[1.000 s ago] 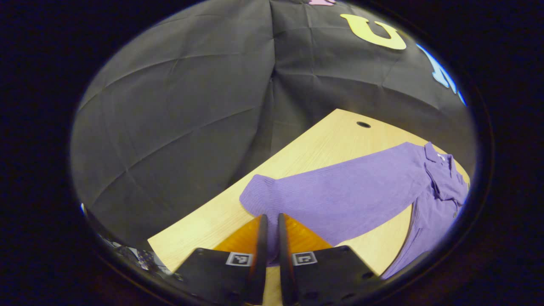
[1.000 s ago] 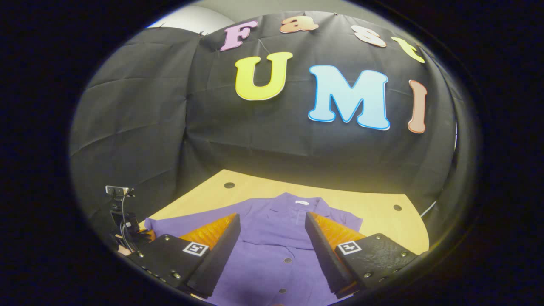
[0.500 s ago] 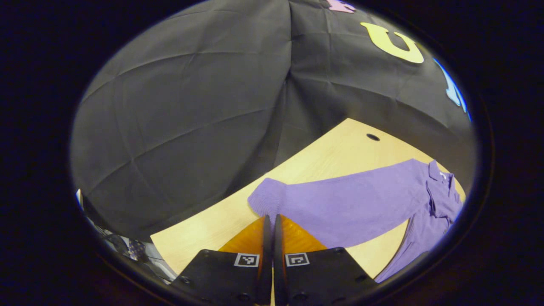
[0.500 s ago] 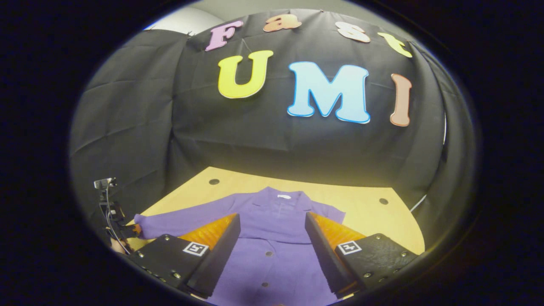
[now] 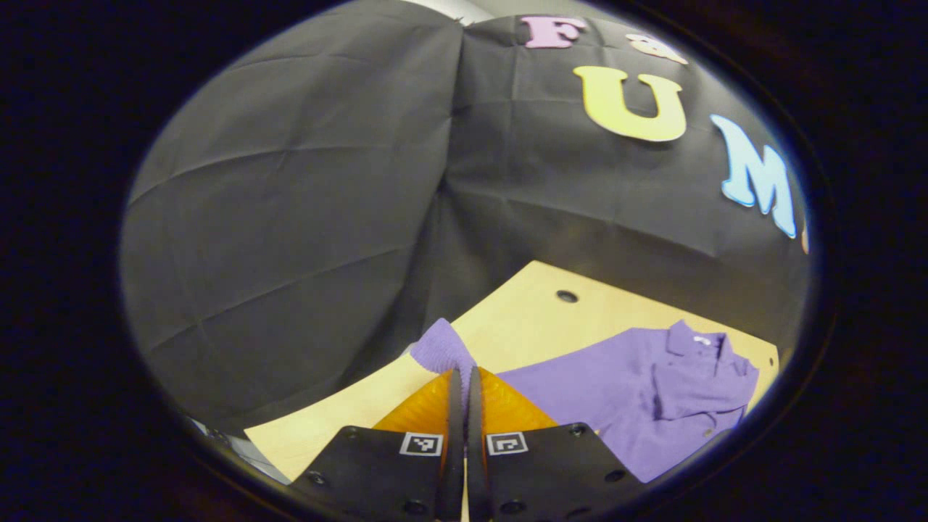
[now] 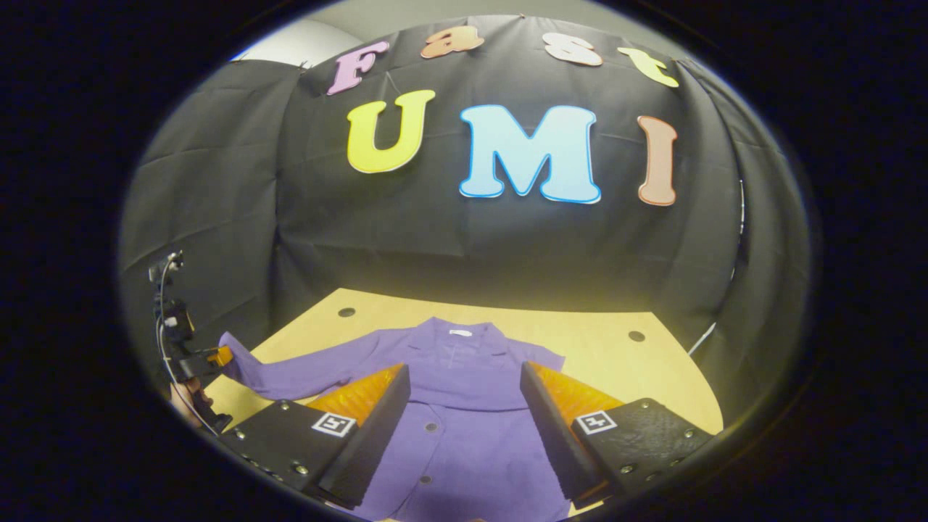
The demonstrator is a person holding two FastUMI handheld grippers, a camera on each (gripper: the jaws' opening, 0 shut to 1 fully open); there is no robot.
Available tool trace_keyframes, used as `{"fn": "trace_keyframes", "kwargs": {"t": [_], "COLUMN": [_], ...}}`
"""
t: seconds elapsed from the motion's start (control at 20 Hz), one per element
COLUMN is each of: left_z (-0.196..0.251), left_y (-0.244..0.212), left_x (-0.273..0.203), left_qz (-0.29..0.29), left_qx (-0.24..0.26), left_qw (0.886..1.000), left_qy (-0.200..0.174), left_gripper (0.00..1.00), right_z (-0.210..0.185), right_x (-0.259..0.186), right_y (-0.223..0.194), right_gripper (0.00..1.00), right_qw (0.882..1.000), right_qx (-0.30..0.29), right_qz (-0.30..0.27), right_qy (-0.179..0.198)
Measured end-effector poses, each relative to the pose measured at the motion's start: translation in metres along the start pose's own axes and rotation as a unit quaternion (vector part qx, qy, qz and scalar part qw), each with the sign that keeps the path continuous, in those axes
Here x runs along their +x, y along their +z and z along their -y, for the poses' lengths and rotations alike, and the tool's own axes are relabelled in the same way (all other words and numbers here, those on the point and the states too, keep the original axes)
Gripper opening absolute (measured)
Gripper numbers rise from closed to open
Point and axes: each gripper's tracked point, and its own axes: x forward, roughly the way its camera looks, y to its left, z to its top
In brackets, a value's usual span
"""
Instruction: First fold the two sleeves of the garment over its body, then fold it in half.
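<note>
1. The left tool (image 5: 460,384) pinches the sleeve cuff (image 5: 442,349), low in the left gripper view.
2. The right tool (image 6: 464,406) is wide open above the purple garment (image 6: 464,449) on the table (image 6: 616,362).
3. The thin cuff could slip out, and the sleeve would drop crooked.

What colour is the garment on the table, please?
Purple garment, plain; the right gripper view shows it best.

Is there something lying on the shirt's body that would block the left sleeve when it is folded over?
Nothing visible does. The left tool is shut on the sleeve cuff, and the body of the purple shirt lies flat and bare. The right tool hangs open above it, not touching.
</note>
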Motion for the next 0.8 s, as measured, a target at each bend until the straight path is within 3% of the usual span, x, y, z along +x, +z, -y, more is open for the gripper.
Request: {"fn": "trace_keyframes", "kwargs": {"t": [0.15,0.4,0.8], "left_z": [0.082,0.214,0.359], "left_y": [0.021,0.033,0.021], "left_x": [-0.004,-0.022,-0.045], "left_qz": [0.03,0.051,0.058], "left_qx": [0.046,0.097,0.152], "left_qw": [0.997,0.982,0.957], "left_qy": [-0.059,-0.153,-0.241], "left_gripper": [0.07,0.08,0.08], "right_z": [0.023,0.068,0.129], "right_x": [-0.009,-0.024,-0.037], "right_y": [-0.002,-0.008,-0.024], "right_gripper": [0.95,0.95,0.94], "right_qw": [1.0,0.998,0.995], "right_qx": [0.008,0.021,0.04], "right_qz": [0.004,0.011,0.005], "right_qy": [-0.015,-0.05,-0.089]}}
